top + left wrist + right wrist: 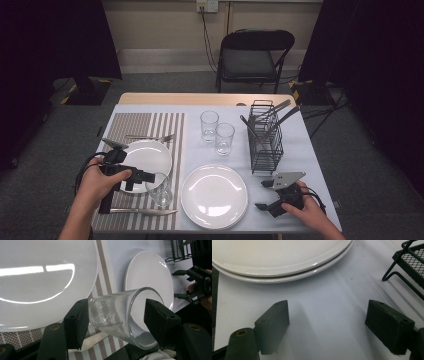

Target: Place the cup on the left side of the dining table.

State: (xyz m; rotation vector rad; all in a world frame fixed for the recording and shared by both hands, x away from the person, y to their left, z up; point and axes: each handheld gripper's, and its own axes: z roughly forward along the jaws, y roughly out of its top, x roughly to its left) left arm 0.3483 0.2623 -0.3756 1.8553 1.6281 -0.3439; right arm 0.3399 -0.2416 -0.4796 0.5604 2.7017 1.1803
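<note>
The left gripper sits by the glass, which stands on the striped mat beside the plate, like a set place. Its jaws stand wide around the glass; one pad looks close, the other apart, so it is let go. Farther right, the right gripper rests open, holding nothing.

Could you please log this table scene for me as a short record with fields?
surface: table with a striped placemat
left gripper: jaws apart around a glass, pads not pressing it
glass: upright on the placemat, beside the left plate
right gripper: open, nothing between its jaws, beside the middle plate
other glasses: two glasses behind the middle plate
rack: wire, holds cutlery
</note>
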